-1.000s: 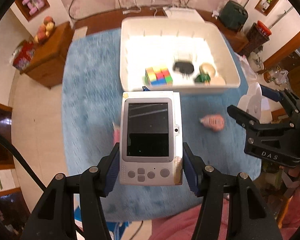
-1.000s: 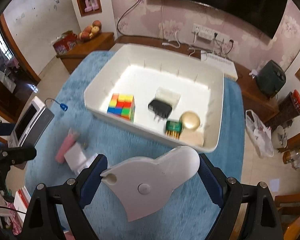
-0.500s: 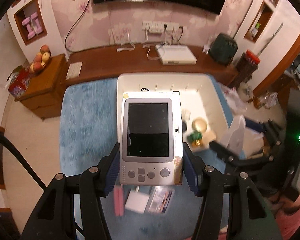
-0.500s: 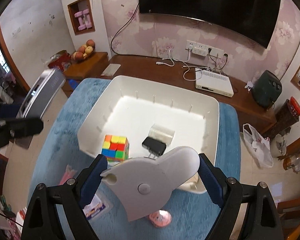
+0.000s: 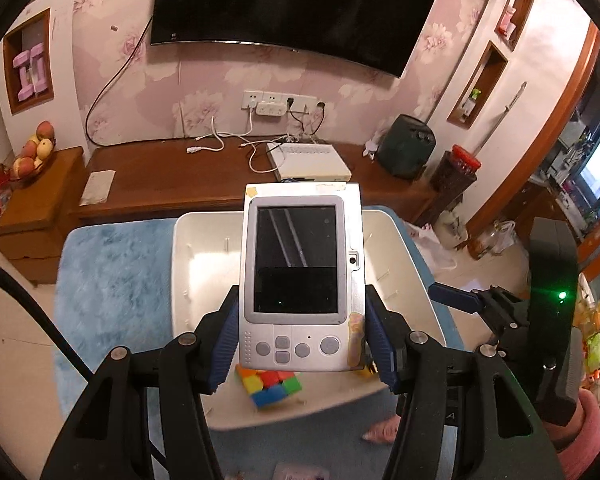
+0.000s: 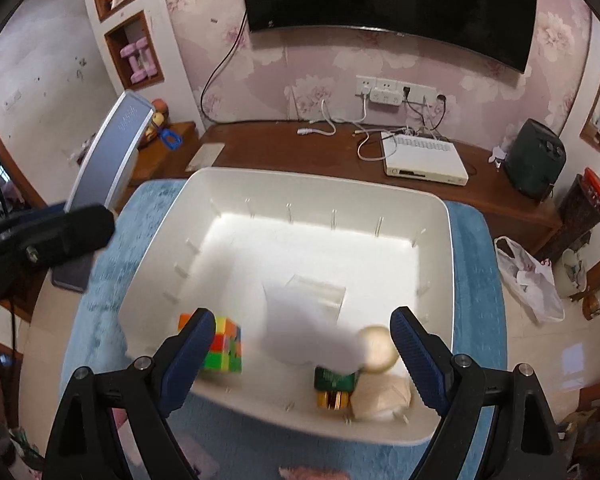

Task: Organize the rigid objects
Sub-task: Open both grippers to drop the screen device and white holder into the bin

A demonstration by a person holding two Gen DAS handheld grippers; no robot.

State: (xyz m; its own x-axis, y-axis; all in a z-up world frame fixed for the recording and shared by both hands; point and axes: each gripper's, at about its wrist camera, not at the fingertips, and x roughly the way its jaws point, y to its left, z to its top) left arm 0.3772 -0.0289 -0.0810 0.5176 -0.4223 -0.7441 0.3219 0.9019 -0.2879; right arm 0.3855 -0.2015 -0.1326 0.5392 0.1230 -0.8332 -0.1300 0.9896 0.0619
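Over the white bin (image 6: 440,216), left tongs (image 5: 302,346) clamp a silver handheld (image 5: 302,280); right tongs (image 6: 300,356) gape around a white blur (image 6: 300,328).

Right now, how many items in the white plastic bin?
6 visible: multicoloured puzzle cube front left, clear plastic box centre, blurred white piece just before it, green-and-gold block and round tan disc front right, beige lump in the front-right corner. The white blur may hide more.

Bin (image 6: 436,432) on rug (image 6: 112,220); cube (image 6: 222,346) in bin's near left, round lid (image 6: 376,350) near right.
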